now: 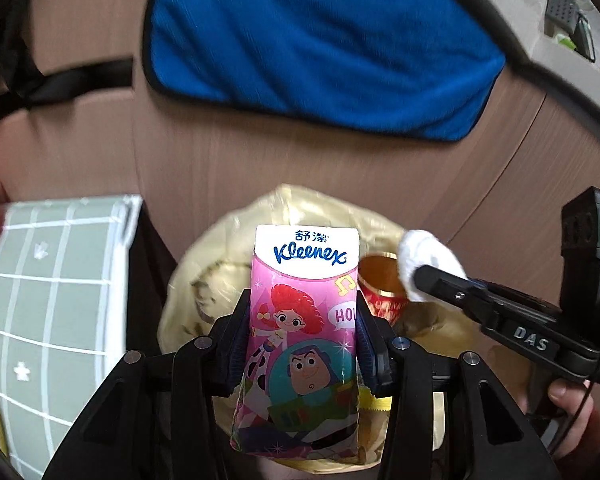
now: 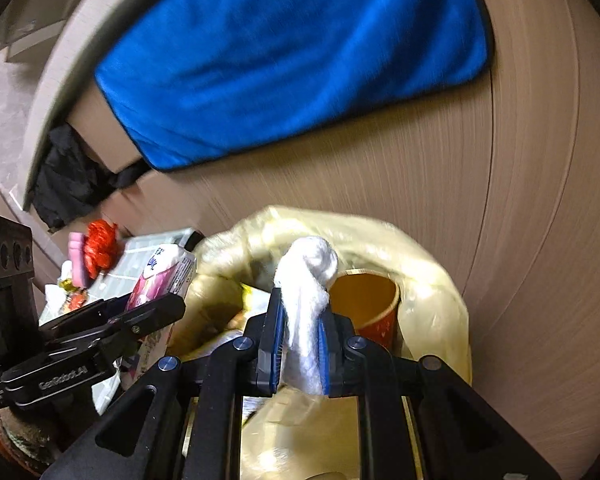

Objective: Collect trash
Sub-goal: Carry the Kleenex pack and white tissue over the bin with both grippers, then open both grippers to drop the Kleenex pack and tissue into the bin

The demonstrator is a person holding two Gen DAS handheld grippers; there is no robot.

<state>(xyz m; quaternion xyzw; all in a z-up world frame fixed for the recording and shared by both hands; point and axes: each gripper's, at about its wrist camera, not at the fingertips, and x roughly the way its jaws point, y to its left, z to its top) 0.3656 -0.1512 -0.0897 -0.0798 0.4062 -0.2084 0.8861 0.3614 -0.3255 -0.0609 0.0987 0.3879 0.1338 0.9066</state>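
Observation:
My left gripper (image 1: 303,312) is shut on a pink Kleenex tissue pack (image 1: 306,304) and holds it upright over the open yellow trash bag (image 1: 220,264). My right gripper (image 2: 298,308) is shut on a crumpled white tissue (image 2: 308,284) over the same bag (image 2: 432,280). A red-and-gold paper cup (image 2: 370,304) lies inside the bag; it also shows in the left wrist view (image 1: 380,284). In the left wrist view the right gripper (image 1: 416,272) comes in from the right with the white tissue (image 1: 424,256). In the right wrist view the left gripper (image 2: 168,300) holds the pack (image 2: 164,276) at the left.
A blue cloth (image 1: 316,44) hangs on the brown wooden cabinet front (image 1: 260,160) behind the bag. A grey-green grid-patterned box (image 1: 56,280) stands to the left, with red and pink items (image 2: 96,252) on it. A black item (image 2: 68,180) sits under the counter edge.

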